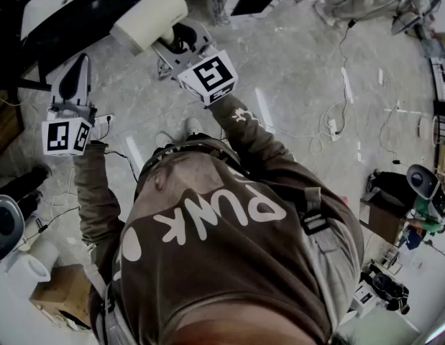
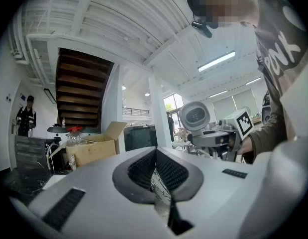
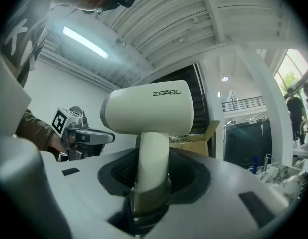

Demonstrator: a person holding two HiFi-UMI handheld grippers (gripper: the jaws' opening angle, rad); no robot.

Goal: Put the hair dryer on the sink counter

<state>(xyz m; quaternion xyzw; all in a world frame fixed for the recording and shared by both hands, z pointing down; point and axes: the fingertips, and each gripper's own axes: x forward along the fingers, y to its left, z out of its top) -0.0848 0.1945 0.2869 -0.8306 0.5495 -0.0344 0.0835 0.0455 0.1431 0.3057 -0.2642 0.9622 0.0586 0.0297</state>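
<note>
My right gripper (image 3: 153,178) is shut on the handle of a cream hair dryer (image 3: 149,116), which stands upright with its barrel lying crosswise above the jaws. In the head view the hair dryer (image 1: 149,16) is at the upper left, with the right gripper (image 1: 175,38) below it and held out over the floor. The left gripper (image 1: 82,60) is raised at the far left, apart from the dryer. Its jaws (image 2: 156,176) are shut, with only a thin pale sliver showing in the slit. From the left gripper view, the hair dryer (image 2: 194,116) appears end-on to the right.
An open cardboard box (image 2: 94,148) stands by a dark staircase (image 2: 84,91), and a person (image 2: 25,116) is at the far left. Cables (image 1: 337,121) trail over the grey floor. A marble-patterned surface (image 3: 288,171) with a blue bottle (image 3: 255,164) lies at the right.
</note>
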